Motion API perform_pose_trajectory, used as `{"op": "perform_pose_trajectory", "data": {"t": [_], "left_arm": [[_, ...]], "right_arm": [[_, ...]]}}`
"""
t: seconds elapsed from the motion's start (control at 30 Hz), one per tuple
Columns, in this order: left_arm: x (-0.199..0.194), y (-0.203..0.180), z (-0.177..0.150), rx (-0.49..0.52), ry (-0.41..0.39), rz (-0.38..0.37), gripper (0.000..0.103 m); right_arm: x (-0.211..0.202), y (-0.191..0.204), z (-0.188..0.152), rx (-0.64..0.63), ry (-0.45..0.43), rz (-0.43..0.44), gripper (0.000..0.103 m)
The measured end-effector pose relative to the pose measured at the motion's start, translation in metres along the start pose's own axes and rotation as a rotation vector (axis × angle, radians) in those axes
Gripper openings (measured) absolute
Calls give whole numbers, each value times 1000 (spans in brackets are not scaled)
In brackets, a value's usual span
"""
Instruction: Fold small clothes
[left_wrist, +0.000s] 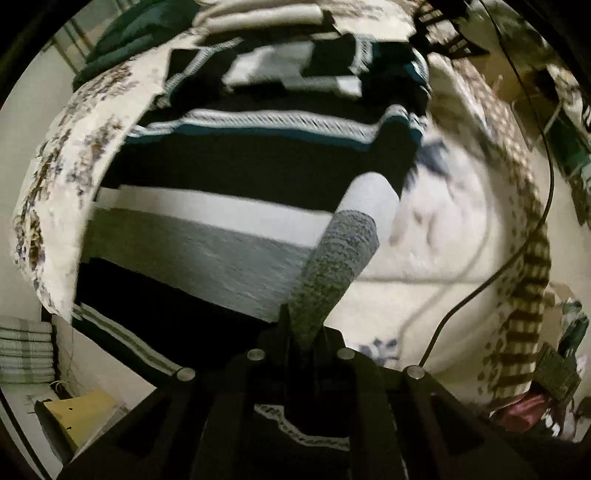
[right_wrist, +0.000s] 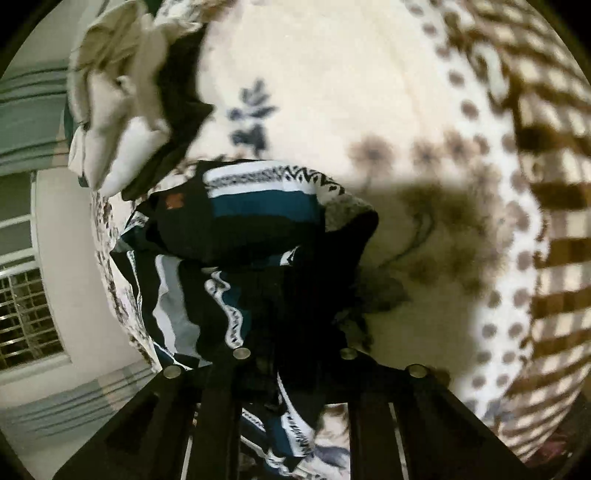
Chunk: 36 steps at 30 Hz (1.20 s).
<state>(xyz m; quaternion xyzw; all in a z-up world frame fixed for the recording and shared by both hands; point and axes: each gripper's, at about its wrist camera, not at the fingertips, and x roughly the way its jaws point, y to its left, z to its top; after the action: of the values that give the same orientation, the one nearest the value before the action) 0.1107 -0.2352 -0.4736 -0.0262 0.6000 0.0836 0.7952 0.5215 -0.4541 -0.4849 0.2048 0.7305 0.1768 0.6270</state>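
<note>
Left gripper (left_wrist: 301, 332) clamps grey sock (left_wrist: 332, 266); right gripper (right_wrist: 295, 354) grips striped garment (right_wrist: 236, 221); next: lift, fold over

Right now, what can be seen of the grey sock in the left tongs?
The grey sock is a knitted tube, speckled grey along most of its visible length, with a plain pale grey end at its far tip. It looks soft and slightly fuzzy. The left tongs are shut on its near end, and it sticks out stiffly, slanting up and right in the left wrist view. Behind it lie the striped sweater and the floral bedcover; whether it touches either cannot be told.
</note>
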Motion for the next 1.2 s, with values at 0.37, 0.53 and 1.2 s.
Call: {"op": "perform_pose_trajectory", "data": {"t": [0.37,0.53,1.2], "left_arm": [[-31,133,33,-230,-18,-136,6],[-15,217,37,-340,2,-205,6],[94,386,-34,-461,202,-326,40]], "right_arm": [[-18,166,-5,-82,-59,-107,13],[31,282,4,-153,-54,-165,13],[238,418,5,-162,113,-232,68]]}}
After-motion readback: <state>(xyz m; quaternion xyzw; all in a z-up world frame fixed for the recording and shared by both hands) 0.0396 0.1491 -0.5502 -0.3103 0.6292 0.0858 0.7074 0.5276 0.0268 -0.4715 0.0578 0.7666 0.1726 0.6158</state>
